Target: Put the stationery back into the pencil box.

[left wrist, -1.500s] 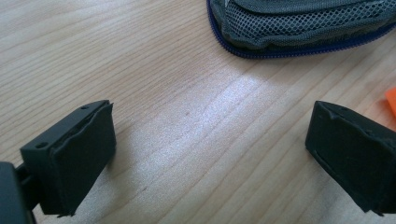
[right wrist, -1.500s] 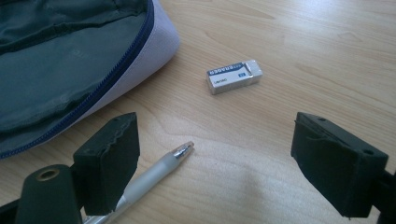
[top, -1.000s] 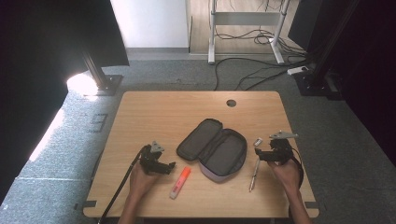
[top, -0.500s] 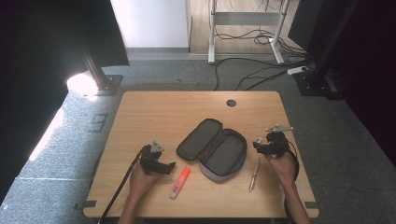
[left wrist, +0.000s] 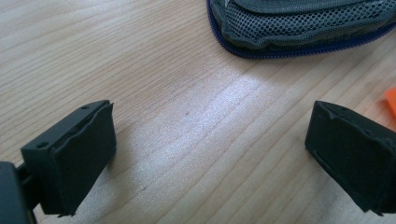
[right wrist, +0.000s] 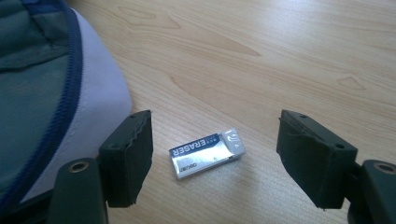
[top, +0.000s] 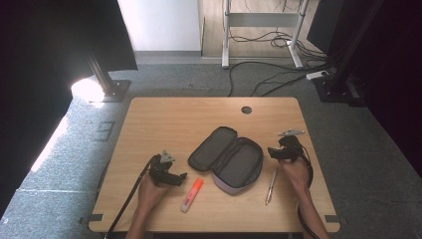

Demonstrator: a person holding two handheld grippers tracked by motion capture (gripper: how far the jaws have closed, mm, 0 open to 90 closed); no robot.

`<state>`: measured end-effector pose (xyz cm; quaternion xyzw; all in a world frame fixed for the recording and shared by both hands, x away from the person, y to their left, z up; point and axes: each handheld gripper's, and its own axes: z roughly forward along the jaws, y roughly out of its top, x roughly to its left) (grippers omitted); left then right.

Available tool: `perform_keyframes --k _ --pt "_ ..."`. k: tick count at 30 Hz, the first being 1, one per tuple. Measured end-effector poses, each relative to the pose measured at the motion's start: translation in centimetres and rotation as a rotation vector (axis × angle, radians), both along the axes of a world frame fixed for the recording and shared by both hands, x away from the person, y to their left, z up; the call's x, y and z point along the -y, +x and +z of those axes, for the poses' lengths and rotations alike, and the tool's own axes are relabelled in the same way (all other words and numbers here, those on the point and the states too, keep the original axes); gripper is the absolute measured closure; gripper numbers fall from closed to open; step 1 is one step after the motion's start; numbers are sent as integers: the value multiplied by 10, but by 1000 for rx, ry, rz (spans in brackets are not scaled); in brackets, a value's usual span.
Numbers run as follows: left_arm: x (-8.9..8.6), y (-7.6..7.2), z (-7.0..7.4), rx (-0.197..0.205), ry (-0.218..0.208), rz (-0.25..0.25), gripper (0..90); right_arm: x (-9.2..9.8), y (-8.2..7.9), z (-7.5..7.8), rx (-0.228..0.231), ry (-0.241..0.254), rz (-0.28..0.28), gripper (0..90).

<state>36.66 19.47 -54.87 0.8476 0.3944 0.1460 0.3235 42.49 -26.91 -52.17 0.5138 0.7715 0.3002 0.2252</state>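
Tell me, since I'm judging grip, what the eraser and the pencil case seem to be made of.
The eraser looks like white rubber in a glossy printed paper sleeve, its end wrapped in shiny film. The pencil case appears to be soft fabric: a matte pale outer shell, a grey mesh lining, and a blue zipper edge.

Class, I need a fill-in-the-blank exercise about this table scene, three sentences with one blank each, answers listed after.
1. The small white thing lying on the table between the jaws of the right tool is an ____, as its wrapper says.
2. The pencil case in the middle of the table lies ____, with its mesh inside showing.
3. The highlighter beside the left tool has an ____ cap.

Missing words: eraser; open; orange
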Motion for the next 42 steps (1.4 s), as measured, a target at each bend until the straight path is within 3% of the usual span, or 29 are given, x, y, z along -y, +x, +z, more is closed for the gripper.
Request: perform_keyframes --k 14,26,29,32,36,38,42 --pt "0 0 0 0 0 0 16 1 8 -15 -30 -18 -24 304" --pt "0 0 0 1 0 1 18 19 1 -19 -44 4 -35 406" --pt "0 0 0 1 -1 0 19 20 0 -18 -41 7 -31 495" --pt "0 0 0 1 0 0 20 21 0 -18 -43 3 -29 485" --pt "0 0 0 1 -1 0 20 19 3 -19 -52 16 -30 377" --pt "0 0 0 1 -1 0 20 18 6 -20 -53 19 -33 367" --pt "0 0 0 1 0 0 20 18 8 -19 -46 22 -48 489"
